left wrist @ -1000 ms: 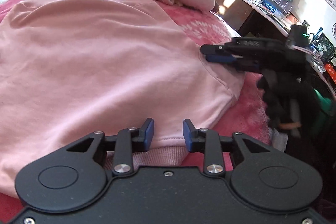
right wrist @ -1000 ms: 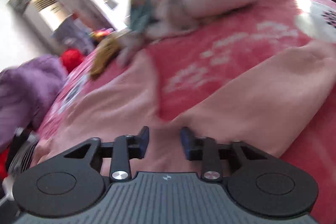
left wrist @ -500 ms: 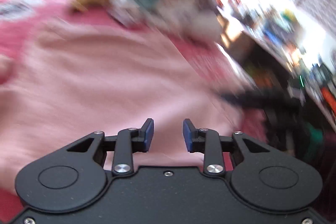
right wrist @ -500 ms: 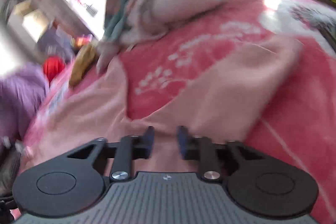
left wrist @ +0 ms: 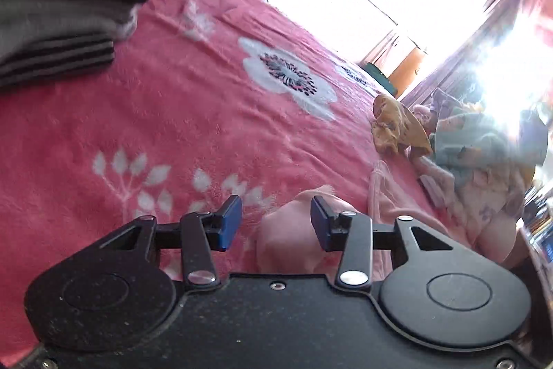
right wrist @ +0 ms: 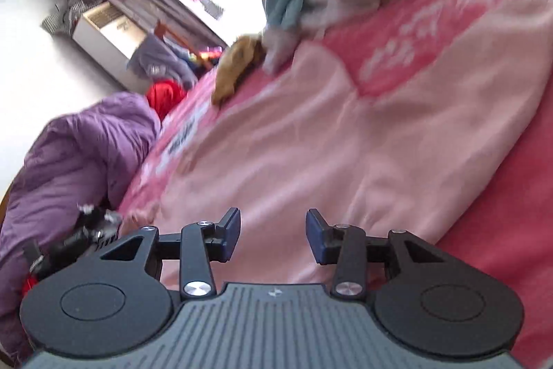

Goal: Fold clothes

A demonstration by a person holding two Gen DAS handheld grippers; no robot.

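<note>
Both grippers opening over the pink top on the bed.
Left gripper (left wrist: 275, 223) parts around a bunched fold of pink top (left wrist: 293, 237); right gripper (right wrist: 273, 236) spreads above flat cloth, gripping nothing. Clothes pile (left wrist: 480, 154), yellow garment (left wrist: 397, 127), purple jacket (right wrist: 72, 158) crowd the blanket (left wrist: 172, 113).

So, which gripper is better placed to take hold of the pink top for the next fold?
Probably the left gripper: a bunched part of the pink top lies between its opening fingers. The right gripper, also opening, only faces flat cloth.
</note>
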